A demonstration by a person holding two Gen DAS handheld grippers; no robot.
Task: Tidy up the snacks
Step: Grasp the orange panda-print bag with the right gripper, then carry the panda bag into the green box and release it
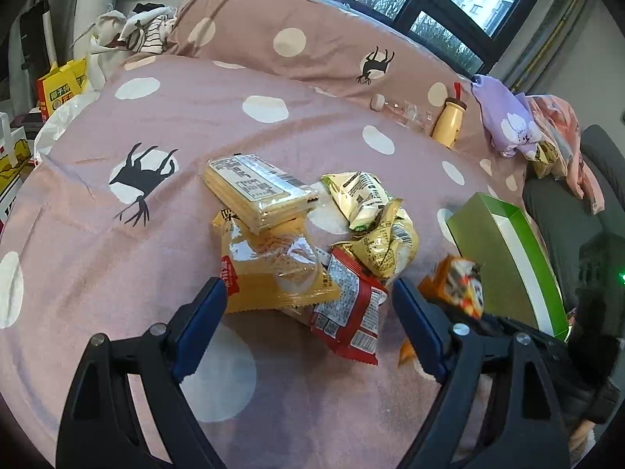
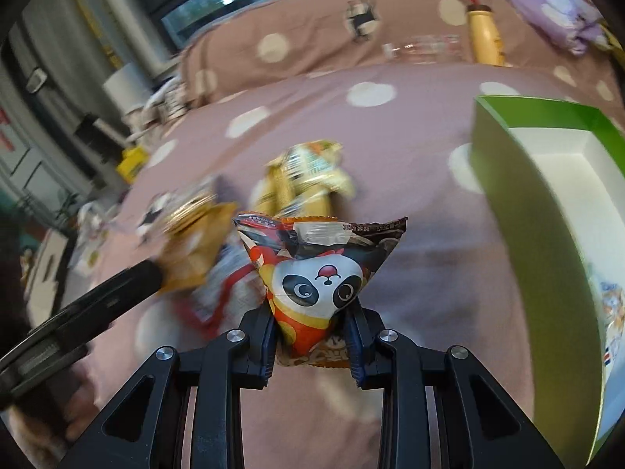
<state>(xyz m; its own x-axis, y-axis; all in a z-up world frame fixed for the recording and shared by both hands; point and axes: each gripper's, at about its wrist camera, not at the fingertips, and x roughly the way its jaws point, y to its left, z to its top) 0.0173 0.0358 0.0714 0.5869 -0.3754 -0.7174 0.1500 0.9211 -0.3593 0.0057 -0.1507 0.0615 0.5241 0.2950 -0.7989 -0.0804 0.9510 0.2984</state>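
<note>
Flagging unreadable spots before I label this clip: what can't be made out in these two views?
- Right wrist view: the snack pile is smeared by motion blur, so the packets can't be told apart.
- Right wrist view: the green box runs off the right edge, so its contents are mostly unseen.
- Left wrist view: the panda packet is blurred and partly behind the left gripper.
- Right wrist view: the packet's bottom is hidden between the right gripper pads.

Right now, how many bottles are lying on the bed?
2: a cream bottle with a brown cap near the purple cloth, and a clear one just left of it. More may be hidden.
</note>
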